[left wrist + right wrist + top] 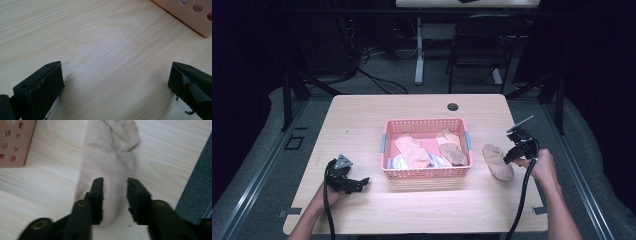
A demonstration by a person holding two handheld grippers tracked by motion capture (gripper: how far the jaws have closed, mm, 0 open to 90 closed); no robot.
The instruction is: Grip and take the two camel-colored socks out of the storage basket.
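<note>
Table (pale wood): sock between right claw

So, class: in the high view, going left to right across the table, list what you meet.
Left claw → pink basket holding socks → beige sock lying on the table → right claw, at that sock.
</note>
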